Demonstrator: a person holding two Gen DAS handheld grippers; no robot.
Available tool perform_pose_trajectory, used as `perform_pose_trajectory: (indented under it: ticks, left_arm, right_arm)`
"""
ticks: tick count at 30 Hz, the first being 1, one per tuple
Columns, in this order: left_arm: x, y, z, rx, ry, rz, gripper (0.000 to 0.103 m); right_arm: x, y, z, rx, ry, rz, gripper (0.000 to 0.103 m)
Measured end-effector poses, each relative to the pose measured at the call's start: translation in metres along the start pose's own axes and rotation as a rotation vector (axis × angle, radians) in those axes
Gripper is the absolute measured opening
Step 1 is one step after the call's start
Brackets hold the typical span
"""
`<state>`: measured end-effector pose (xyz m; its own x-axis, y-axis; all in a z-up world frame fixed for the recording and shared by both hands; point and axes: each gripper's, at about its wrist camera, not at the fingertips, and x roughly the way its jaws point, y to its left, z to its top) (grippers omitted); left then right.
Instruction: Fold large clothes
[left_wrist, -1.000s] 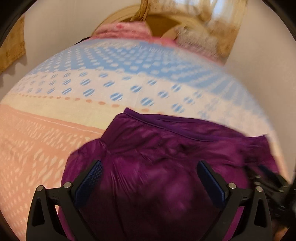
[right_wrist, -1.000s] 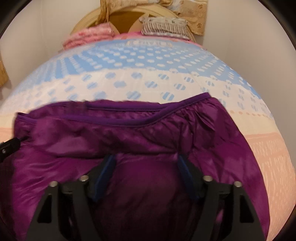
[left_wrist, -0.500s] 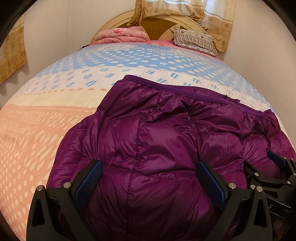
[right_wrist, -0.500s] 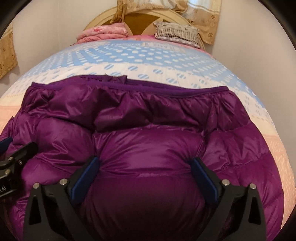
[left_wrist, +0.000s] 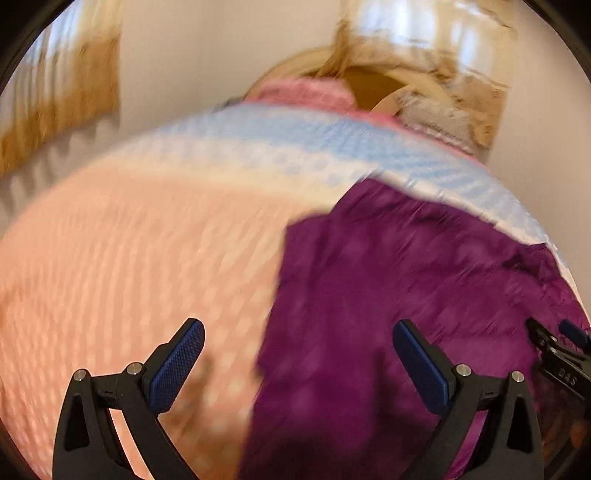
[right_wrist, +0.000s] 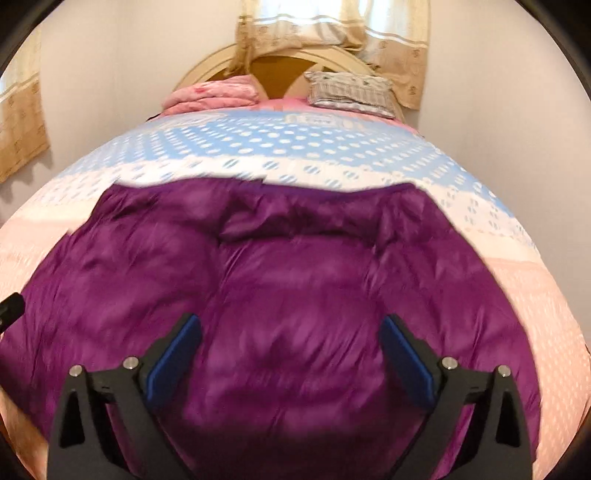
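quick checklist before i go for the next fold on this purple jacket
1. Left gripper open, nothing between its pads: ok.
2. Right gripper open, just widened, nothing pinched: ok.
3. Purple jacket lies on the bedspread, no gripper holding it: ok.
4. Jacket spread flat: not ok, puffy folds near its far edge.
5. Left gripper lined up on the jacket: not ok, it straddles the jacket's edge, one pad over bedspread.
6. Sleeve positions: cannot tell, blurred.
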<state>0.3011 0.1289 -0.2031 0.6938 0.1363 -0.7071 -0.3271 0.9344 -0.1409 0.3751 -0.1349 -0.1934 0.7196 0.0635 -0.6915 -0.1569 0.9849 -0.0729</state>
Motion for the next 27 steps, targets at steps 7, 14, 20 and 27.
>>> perform_pose_trajectory:
  ticks: [7,14,20,27]
  left_arm:
    - [0.007,-0.003,-0.014,-0.056,0.013,-0.166,0.1]
    - [0.011,-0.018,-0.01,-0.009,0.026,-0.264,0.019]
    - [-0.003,-0.006,-0.006,-0.026,0.0,-0.32,0.01]
    - [-0.021,0.006,-0.009,-0.054,-0.016,-0.365,0.009]
  right_arm:
    - [0.018,0.002,-0.004,-0.025,0.054,-0.028,0.103]
    - [0.015,0.004,-0.006,-0.027,0.051,-0.035,0.103]
    - [0.018,0.009,-0.006,-0.039,0.073,-0.042,0.103]
    - [0.016,0.014,-0.008,-0.027,0.092,-0.057,0.103]
